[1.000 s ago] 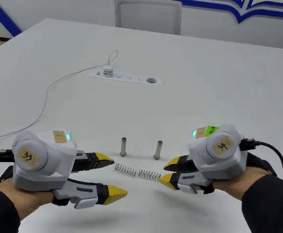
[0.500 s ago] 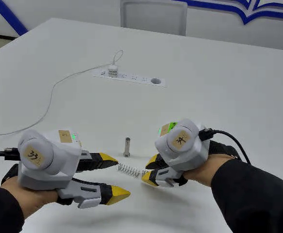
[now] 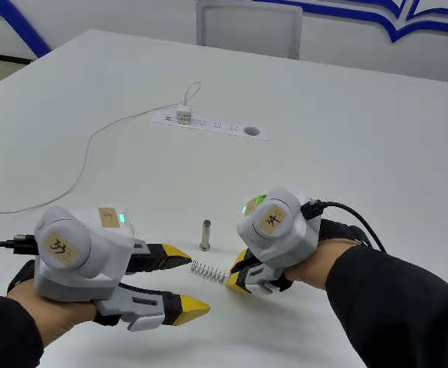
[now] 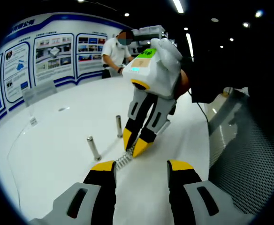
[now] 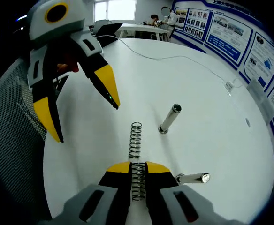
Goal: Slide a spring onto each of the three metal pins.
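A thin steel spring lies on the white table, and I also see the spring in the right gripper view. My right gripper is shut on its right end, with the coils pinched between the yellow tips. One upright metal pin stands just behind the spring. Two pins show in the right gripper view: one pin ahead and another pin close to the right jaw. My left gripper is open, its tips flanking the spring's left end without touching; the left gripper holds nothing.
A white power strip with a plugged adapter and a cable lies further back on the table. A chair stands at the far edge. A person stands in the background of the left gripper view.
My right gripper has moved left along the spring and closed on its right end, now covering the second pin in the head view. The left gripper has barely shifted.
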### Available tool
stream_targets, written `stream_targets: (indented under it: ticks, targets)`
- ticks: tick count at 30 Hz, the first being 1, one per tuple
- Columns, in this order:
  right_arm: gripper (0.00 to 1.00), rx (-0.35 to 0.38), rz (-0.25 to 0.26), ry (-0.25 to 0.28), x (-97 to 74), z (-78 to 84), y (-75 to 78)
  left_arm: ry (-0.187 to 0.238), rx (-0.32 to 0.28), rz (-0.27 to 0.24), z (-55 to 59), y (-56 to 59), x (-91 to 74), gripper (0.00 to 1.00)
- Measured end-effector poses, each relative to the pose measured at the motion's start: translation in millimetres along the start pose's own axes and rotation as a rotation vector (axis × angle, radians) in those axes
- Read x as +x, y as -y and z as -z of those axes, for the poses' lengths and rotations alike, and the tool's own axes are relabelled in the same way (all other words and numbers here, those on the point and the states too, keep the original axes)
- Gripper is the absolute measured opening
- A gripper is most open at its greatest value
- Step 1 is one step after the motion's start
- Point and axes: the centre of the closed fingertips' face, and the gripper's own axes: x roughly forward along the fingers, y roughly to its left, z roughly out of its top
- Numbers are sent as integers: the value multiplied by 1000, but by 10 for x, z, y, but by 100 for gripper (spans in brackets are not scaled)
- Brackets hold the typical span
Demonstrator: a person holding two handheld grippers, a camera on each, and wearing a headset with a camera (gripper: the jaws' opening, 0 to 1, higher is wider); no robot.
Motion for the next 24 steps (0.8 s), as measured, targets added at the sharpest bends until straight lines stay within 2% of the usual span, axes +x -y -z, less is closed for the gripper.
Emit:
stream_targets:
  ticks: [5, 11, 15, 19, 24]
  targets:
    - [12, 18, 31, 51, -163, -52, 25, -5, 4, 8, 2, 20, 13, 44]
    - [12, 55, 76, 96, -323, -31, 86, -10, 9, 16, 4, 35, 24, 44]
    - [12, 91, 104, 128, -418, 0, 124, -11, 13, 18, 2, 38, 24, 44]
    - [12, 160, 119, 194, -490, 2, 155, -11, 13, 18, 0, 39, 25, 44]
    - [12, 189, 128, 189, -505, 113, 180, -14, 16, 20, 4, 42, 31, 44]
